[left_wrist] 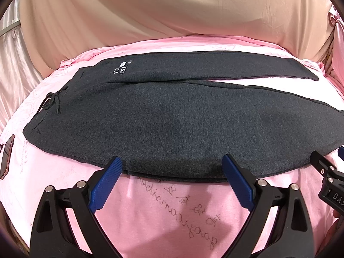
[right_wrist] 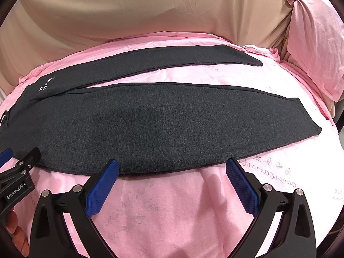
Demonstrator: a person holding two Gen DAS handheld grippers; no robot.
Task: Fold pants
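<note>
Dark grey sweatpants [left_wrist: 163, 116] lie flat on a pink bed sheet [left_wrist: 172, 215], waistband with drawstring [left_wrist: 51, 103] at the left and two legs spread apart toward the right [right_wrist: 193, 120]. A white logo [left_wrist: 122, 71] sits near the waist. My left gripper [left_wrist: 172, 163] is open, its blue fingertips at the near edge of the near leg. My right gripper [right_wrist: 172, 165] is open too, fingertips at the same near edge further right. Each gripper shows at the edge of the other's view.
A beige cloth [left_wrist: 172, 10] hangs behind the bed. A pink pillow [right_wrist: 314, 43] lies at the far right. A dark phone-like object [left_wrist: 7, 157] lies on the sheet at the left edge.
</note>
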